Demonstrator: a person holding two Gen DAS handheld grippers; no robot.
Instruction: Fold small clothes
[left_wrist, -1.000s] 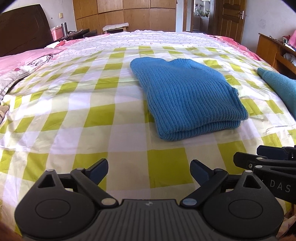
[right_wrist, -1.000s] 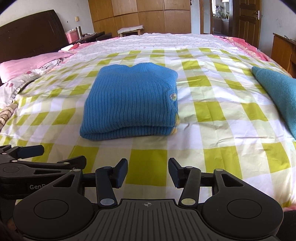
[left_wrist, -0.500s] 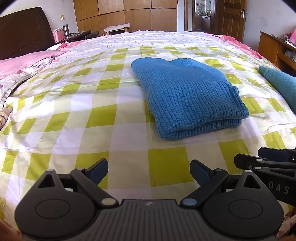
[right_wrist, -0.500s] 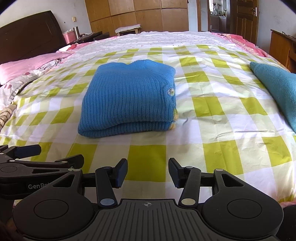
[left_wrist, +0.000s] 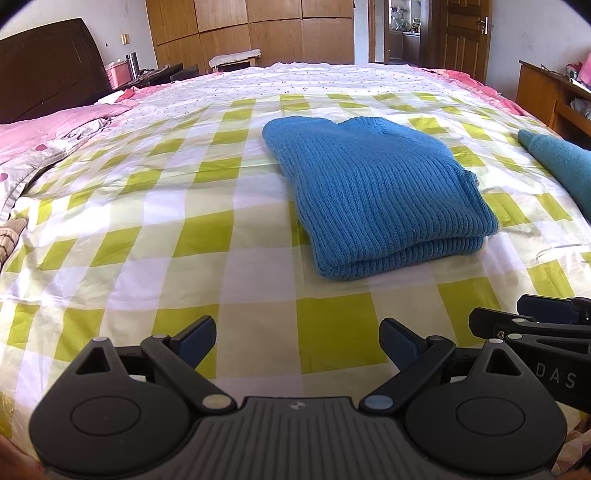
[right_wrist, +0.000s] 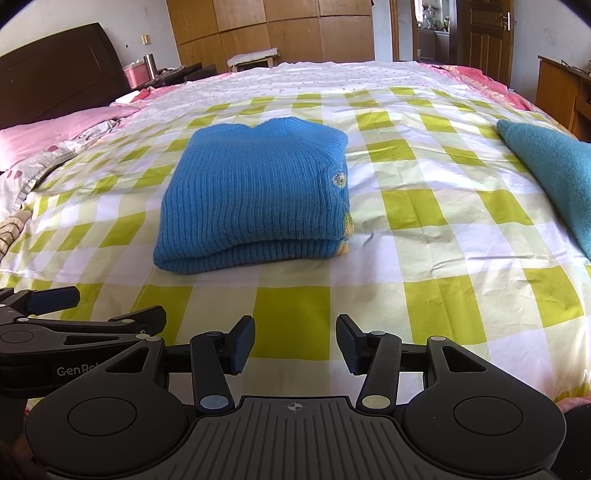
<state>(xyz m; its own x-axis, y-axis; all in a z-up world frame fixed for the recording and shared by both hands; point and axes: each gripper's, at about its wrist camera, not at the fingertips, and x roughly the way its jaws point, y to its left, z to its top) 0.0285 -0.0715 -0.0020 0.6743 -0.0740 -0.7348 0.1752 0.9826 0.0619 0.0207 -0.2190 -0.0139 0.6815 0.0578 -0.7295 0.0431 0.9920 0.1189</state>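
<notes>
Folded blue sweater (right_wrist: 255, 195) near the middle of the checked bedspread (right_wrist: 424, 214), doubled fold edge facing the grippers, wide bare cloth all round. Teal garment (right_wrist: 550, 166) well apart to the sweater's right, at the bed's edge. Left gripper (left_wrist: 297, 338) short of the sweater's near edge, jaws wide, nothing between. Right gripper (right_wrist: 295, 341) beside it, jaws partly apart, nothing between. Pink basket (right_wrist: 135, 72) far beyond the sweater; contents not discernible. "DAS" and "GenRo" legible on gripper bodies.
</notes>
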